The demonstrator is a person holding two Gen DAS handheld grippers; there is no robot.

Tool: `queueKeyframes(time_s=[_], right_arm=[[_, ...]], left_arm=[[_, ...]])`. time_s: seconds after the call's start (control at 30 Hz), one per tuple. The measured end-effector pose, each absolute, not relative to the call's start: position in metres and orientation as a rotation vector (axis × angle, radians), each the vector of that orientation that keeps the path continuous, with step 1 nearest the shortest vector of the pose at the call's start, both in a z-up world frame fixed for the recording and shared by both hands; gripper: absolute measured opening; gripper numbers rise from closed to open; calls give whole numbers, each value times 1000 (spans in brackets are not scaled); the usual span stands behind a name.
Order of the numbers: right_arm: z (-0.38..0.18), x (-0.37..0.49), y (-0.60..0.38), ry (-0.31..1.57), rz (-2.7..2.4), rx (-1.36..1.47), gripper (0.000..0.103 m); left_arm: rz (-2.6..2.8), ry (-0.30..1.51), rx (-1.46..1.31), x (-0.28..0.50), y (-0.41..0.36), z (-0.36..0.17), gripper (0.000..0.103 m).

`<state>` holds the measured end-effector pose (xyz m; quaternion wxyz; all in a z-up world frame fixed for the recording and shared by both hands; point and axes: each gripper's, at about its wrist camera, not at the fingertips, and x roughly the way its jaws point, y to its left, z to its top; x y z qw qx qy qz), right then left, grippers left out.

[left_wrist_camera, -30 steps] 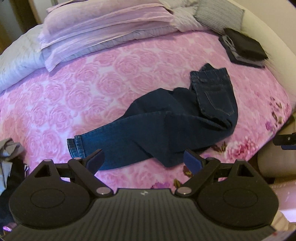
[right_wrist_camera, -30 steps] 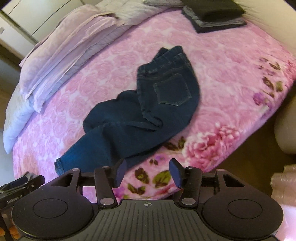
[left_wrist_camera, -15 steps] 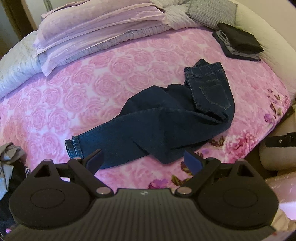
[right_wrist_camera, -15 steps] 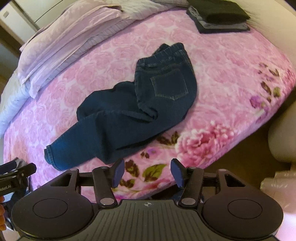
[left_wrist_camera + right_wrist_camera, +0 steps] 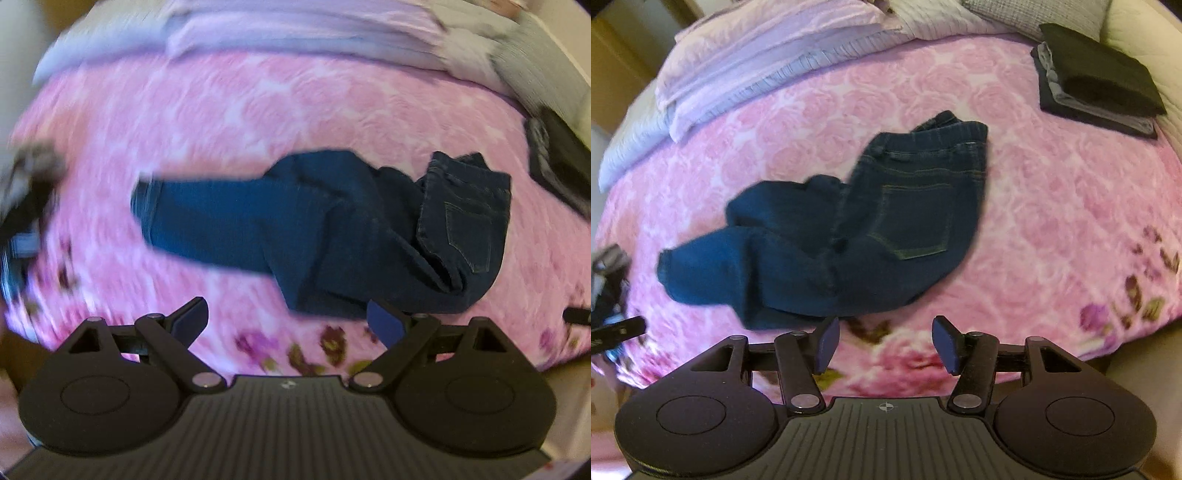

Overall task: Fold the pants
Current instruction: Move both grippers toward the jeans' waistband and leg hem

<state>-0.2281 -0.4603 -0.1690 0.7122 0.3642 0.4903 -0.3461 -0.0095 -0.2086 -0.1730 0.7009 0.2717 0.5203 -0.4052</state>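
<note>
Dark blue jeans (image 5: 332, 236) (image 5: 849, 229) lie crumpled on a pink rose-patterned bedspread (image 5: 221, 122) (image 5: 1052, 206). The waistband and back pocket sit at the right in the left wrist view, and one leg stretches out to the left. My left gripper (image 5: 288, 321) hovers open over the near edge of the bed, just short of the jeans. Its fingers hold nothing. My right gripper (image 5: 884, 341) is open too, above the bedspread in front of the seat of the jeans, with nothing between its pads.
Folded pale lilac bedding (image 5: 768, 70) and a grey pillow (image 5: 1027, 14) lie at the head of the bed. A stack of folded dark clothes (image 5: 1097, 85) (image 5: 557, 158) sits at the far right. More garments (image 5: 26, 192) lie at the left edge. The bed's near edge drops off below the grippers.
Both views have rolled and swung across the bed. The jeans now lie more level in both views and closer to the fingers. Both grippers stayed open and empty.
</note>
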Motion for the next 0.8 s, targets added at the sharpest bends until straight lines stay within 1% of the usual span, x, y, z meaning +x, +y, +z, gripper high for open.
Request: queueKeyframes(time_s=[0.17,0.4,0.57,0.7,0.8], right_arm=[[-184,-249,-492,1089,-748,802,53],[-200,-267,-530,1070,-799,830,53],[-220,-270,-550,1098,-852,830,53],[-237,-269,-563,1121,-907,847,53],[-249,-267,-570,1140,-940,861,53]], left_arm=[[-754,1256,460,1,-183,-191,90],[-624,1260,273,40,-171,-212,90],[-597,1265,294,61,-196,-234,90],[-539,1303,198,97,-219,-260,91],[-511,1296,155,125,-241,-278,93]])
